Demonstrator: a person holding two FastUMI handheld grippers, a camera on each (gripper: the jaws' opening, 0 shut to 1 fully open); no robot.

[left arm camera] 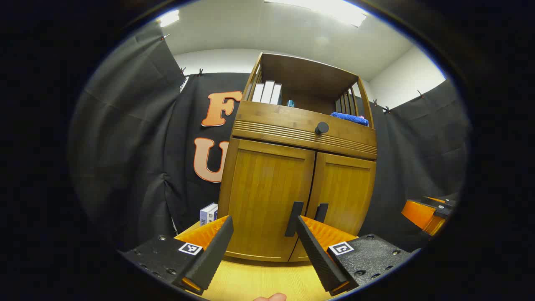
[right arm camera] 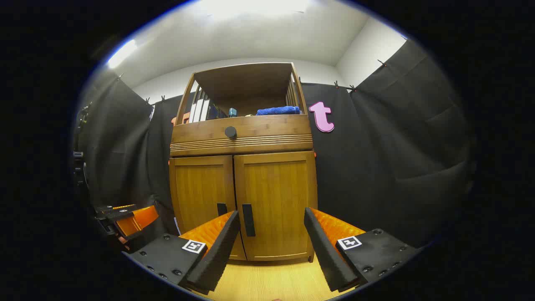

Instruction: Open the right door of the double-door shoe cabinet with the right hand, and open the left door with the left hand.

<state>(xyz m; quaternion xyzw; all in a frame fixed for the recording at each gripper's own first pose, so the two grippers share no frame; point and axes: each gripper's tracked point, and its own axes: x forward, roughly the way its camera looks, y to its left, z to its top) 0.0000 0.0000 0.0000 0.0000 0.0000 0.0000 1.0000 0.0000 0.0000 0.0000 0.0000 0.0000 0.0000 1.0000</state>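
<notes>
In the left gripper view I see a small white box (left arm camera: pixel 208 213) on the floor at the cabinet's left corner. My left gripper (left arm camera: pixel 263 228) has its fingers spread wide apart, holding nothing, aimed at the left door (left arm camera: pixel 267 196), which is shut. The left door's black handle (left arm camera: pixel 294 218) stands just beside the right finger's tip; I cannot tell whether they touch. The right door (left arm camera: pixel 345 192) is also shut, its handle (left arm camera: pixel 321 212) close to the centre seam. Above the doors runs a drawer with a round black knob (left arm camera: pixel 321 127), and the open shelf on top holds white books (left arm camera: pixel 267 92) at left and a blue cloth (left arm camera: pixel 350 118) at right. At the far right edge I see the other gripper's orange body (left arm camera: pixel 424 213).

In the right gripper view, my right gripper (right arm camera: pixel 271 228) is likewise open and empty, facing the shoe cabinet (right arm camera: pixel 242 167) from near. Both doors are closed; the right door's handle (right arm camera: pixel 248 219) lies between the fingers, nearer the left one, untouched.
</notes>
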